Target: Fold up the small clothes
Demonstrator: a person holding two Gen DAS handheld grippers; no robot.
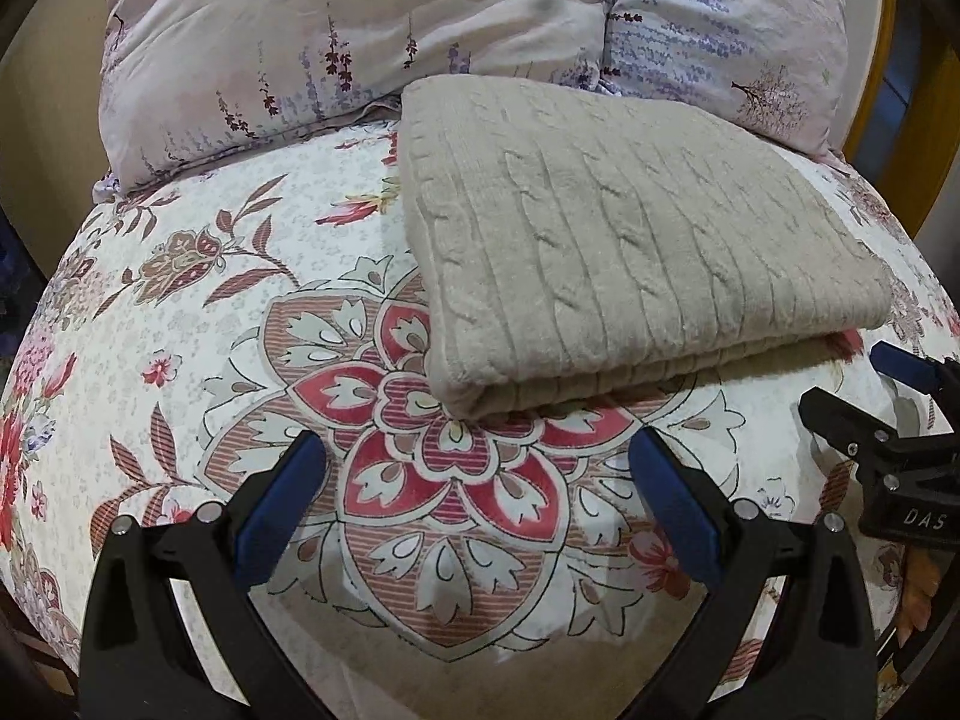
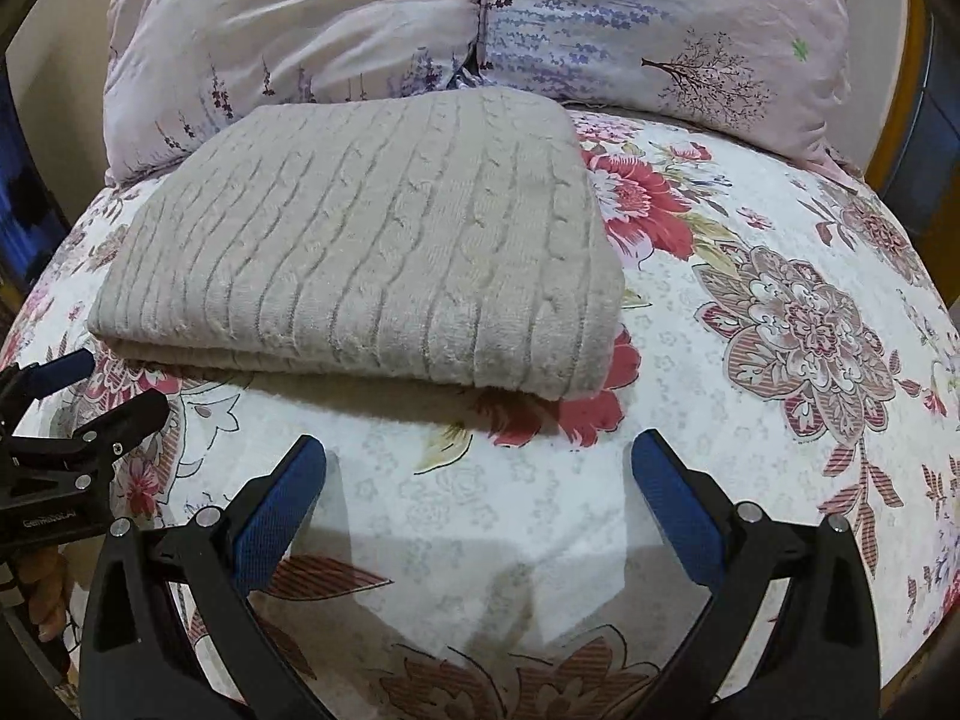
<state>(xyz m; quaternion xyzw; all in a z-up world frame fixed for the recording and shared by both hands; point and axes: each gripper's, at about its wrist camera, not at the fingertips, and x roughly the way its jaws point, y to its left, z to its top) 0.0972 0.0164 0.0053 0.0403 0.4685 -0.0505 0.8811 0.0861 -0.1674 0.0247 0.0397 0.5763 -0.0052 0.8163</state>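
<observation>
We hold our left gripper (image 1: 477, 450) and our right gripper (image 2: 478, 450) low over the flowery bed cover (image 1: 198, 360), side by side; both have their blue pads spread wide apart, and nothing is between them; each one hangs just in front of the knit, not touching it, so we think they are placed to reach its near edge or to back away from it.

The beige knit garment (image 2: 360, 252) lies flat on the cover in a thick, neat stack, with more than one layer showing at the near edge; it sits in the middle of the bed, and its far edge is close to the two pillows (image 1: 300, 30); we think it looks folded already.

Its long side runs left to right across the bed, a bit slanted; the twisty rope lines run from the front edge back toward the pillows; the thick folded edge faces us.

We cannot tell what kind of clothing it is.
</observation>
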